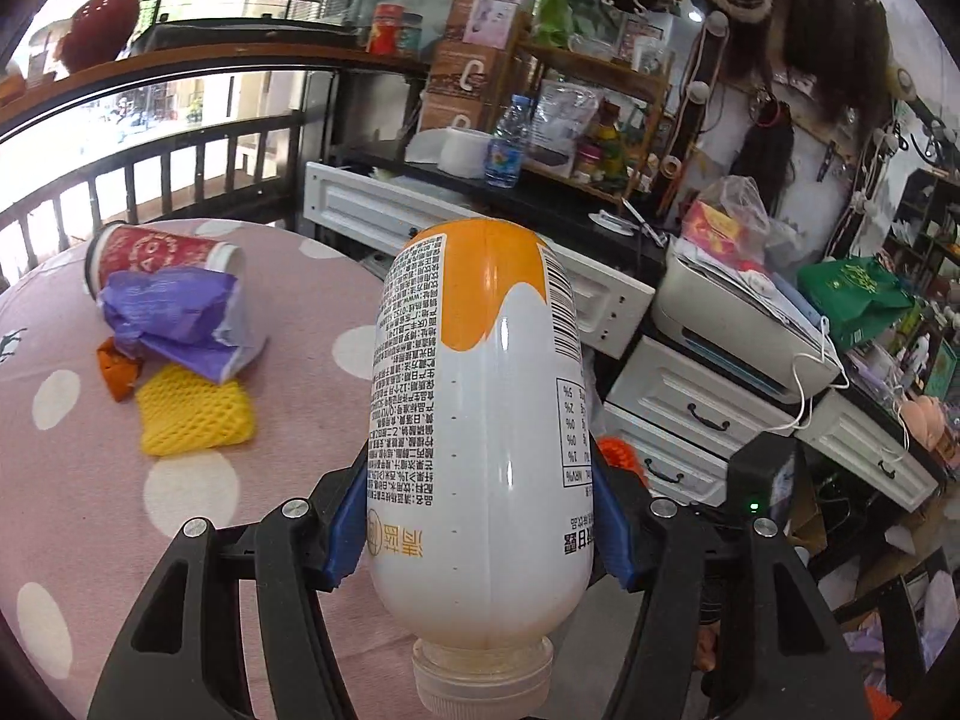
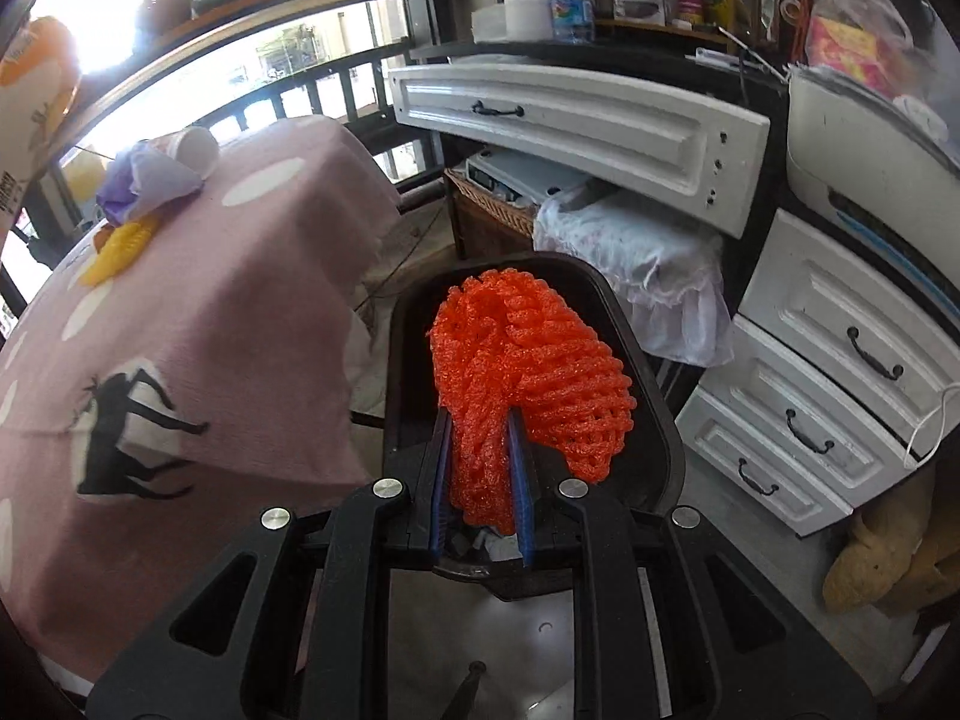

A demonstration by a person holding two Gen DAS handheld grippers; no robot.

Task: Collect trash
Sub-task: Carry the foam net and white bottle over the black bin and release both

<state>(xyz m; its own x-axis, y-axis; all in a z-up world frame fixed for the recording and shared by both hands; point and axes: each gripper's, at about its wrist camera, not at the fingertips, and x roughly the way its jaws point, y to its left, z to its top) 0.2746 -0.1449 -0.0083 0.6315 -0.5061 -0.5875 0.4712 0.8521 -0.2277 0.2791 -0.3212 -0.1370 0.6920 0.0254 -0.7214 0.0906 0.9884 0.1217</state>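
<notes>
Your table (image 1: 120,480), under a pink cloth with white dots, fills the left wrist view from 7 to 10 o'clock; in the right wrist view it runs along the left side. White drawers (image 2: 828,372) stack at 3 to 4 o'clock in the right view, with a loose drawer front (image 2: 576,120) leaning at 1 o'clock. A black bin (image 2: 648,396) sits dead centre of the right view, directly below your right gripper (image 2: 483,480). Your left gripper (image 1: 480,516) stands about half open, blue pads pressed on both flanks of the bottle (image 1: 480,420), white with an orange base, cap toward the camera, base pointing to 12 o'clock, held clear above the table edge. Your right gripper is nearly closed, pinching the orange net (image 2: 522,372), which fans out toward 12 to 2 o'clock over the bin mouth. Trash left on the table, at 9 to 10 o'clock in the left view: a red cup (image 1: 156,252) on its side, a crumpled purple wrapper (image 1: 180,318) touching it, a yellow net (image 1: 195,414) just below, and an orange scrap (image 1: 117,369) beside the wrapper.
</notes>
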